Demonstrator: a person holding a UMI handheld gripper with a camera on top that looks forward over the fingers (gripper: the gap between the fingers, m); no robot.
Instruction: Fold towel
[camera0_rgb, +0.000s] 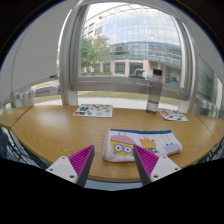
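Observation:
A small printed towel lies flat on the round wooden table, just ahead of my fingers and a little to their right. It is white with a yellow cartoon figure and pink and blue patches. My gripper hovers above the table's near edge, open and empty, with the magenta pads set wide apart. Nothing stands between the fingers.
Two other printed cloths lie at the table's far side, one at the far left and one at the far right. Beyond the table is a large window with a white frame, looking out on a building and trees.

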